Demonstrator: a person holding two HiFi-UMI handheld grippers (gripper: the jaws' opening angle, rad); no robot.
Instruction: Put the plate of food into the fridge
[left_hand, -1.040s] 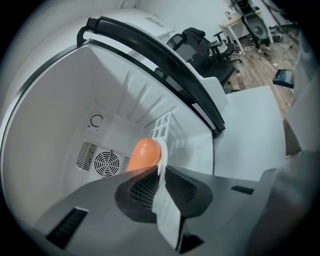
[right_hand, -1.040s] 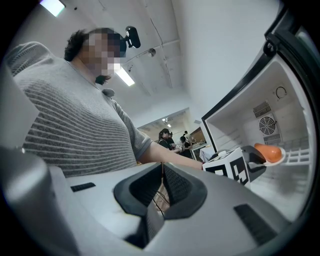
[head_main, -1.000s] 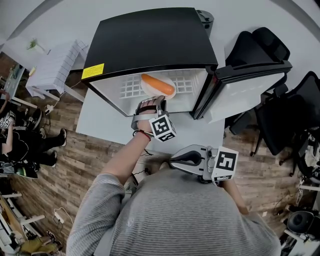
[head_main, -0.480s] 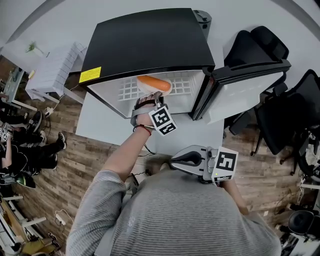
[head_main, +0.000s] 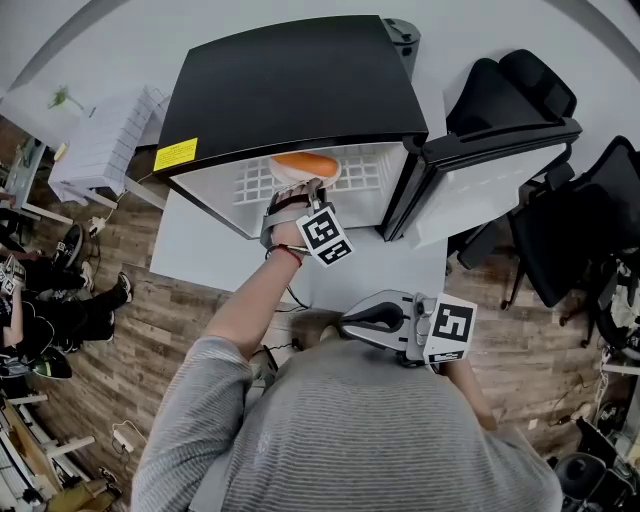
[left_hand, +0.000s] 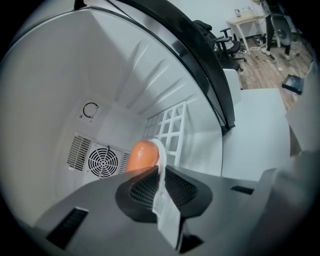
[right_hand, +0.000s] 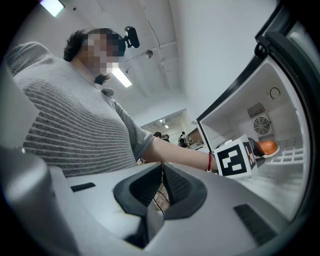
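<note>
One compact fridge with a glossy black top and white plastic interior (head_main: 290, 80) fills the upper middle of the head view. Its black-edged door (head_main: 490, 185) is swung wide open to the right. The fridge stands on a pale grey table (head_main: 195, 240), and black office chairs (head_main: 520, 90) sit beyond the door.

Inside the cabinet a white wire grid shelf (head_main: 255, 180) runs across the opening. A round fan grille (left_hand: 106, 161) is set in the back wall.

The left gripper (head_main: 302, 190) reaches into the opening. Its dark ribbed jaws are clamped on the near rim of a thin white plate (left_hand: 159, 167), which carries a smooth orange piece of food (left_hand: 142, 155). The plate is inside the fridge, over the wire shelf; whether it rests on the shelf cannot be told.

The right gripper (head_main: 385, 320) is close to the person's grey striped jumper (head_main: 400, 430), well apart from the fridge. Its jaws are pressed together with nothing between them.
</note>
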